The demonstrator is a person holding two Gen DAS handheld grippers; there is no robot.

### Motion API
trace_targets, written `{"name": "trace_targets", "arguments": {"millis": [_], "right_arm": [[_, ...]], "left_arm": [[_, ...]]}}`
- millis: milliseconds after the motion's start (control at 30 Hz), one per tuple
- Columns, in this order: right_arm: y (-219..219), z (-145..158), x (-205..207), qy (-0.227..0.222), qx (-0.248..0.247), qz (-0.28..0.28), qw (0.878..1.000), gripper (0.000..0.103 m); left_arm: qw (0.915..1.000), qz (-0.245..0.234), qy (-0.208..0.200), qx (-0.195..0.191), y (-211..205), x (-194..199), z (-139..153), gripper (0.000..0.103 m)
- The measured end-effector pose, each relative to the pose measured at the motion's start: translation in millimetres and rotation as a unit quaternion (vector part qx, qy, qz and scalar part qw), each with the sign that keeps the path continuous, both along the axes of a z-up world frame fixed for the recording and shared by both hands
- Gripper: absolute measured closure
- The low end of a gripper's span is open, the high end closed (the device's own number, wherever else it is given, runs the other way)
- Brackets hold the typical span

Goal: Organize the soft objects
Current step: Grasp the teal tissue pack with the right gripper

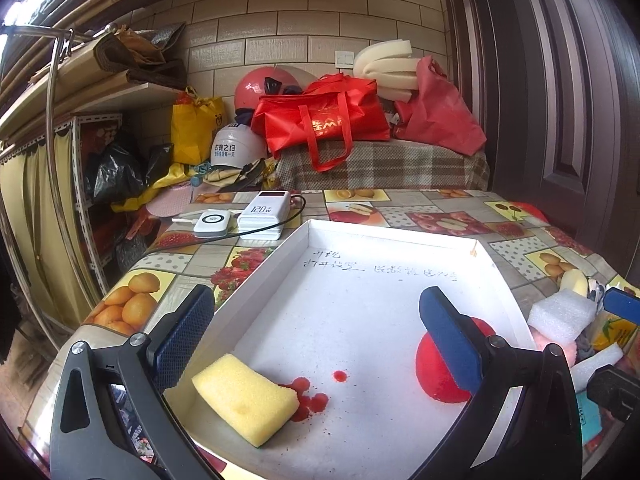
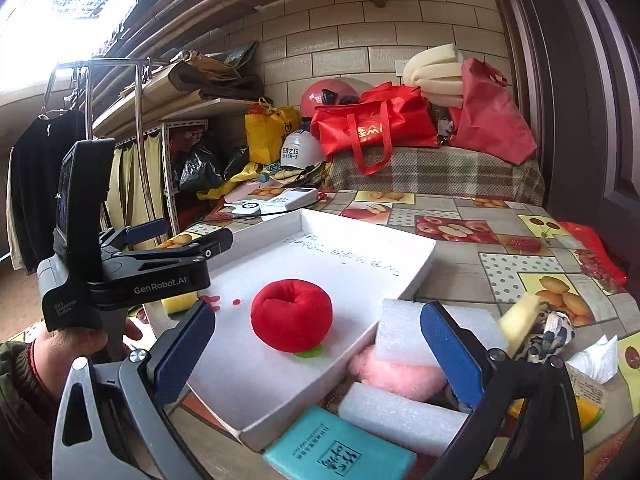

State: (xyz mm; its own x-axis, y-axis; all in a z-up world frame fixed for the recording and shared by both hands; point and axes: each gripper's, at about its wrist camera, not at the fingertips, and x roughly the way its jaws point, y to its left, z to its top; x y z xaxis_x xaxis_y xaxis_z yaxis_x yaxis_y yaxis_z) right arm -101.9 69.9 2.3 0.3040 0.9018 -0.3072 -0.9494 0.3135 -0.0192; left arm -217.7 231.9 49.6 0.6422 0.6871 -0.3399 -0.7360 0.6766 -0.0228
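The yellow sponge point(image 1: 246, 398) and the red plush apple point(image 2: 291, 316) lie in the white tray point(image 2: 416, 276) on the worktop point(image 2: 472, 236), the sponge at the tray's near left, the apple toward its right side. Both the left gripper point(image 1: 316, 336) and the right gripper point(image 2: 316, 344) stand spread wide with nothing between the pads.

More soft things wait just outside the tray's right wall: a white foam block point(image 2: 416, 334), a pink fluffy piece point(image 2: 396, 372) partly under it, a second foam block point(image 2: 400, 420) and a teal pack point(image 2: 336, 448).

The next pick is probably the upper foam block. The right gripper should straddle its short sides, close gently so it does not crush, and lift clear of the tray wall.

The right finger hides part of the pile, and the patterned cloth point(image 2: 548, 332) beyond it is hard to identify. Red specks point(image 1: 308, 396) beside the sponge are unclear.
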Motion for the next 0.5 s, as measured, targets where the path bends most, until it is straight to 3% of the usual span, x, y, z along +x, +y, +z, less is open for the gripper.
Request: {"name": "trace_targets", "arguments": {"millis": [267,367,500], "right_arm": [[-65,-1,36,0.028,-0.046,0.007,0.999,0.0],[-76,-3,30,0.022,-0.075,0.049,0.996,0.0],[-55,-22,7,0.017,-0.158,0.125,0.979,0.001]], "left_arm": [[0.9973,-0.073,-0.007,0.003,-31,10,2,0.0],[0.9946,-0.104,-0.006,0.004,-42,15,3,0.0],[0.9934,-0.114,-0.004,0.008,-47,18,3,0.0]]}}
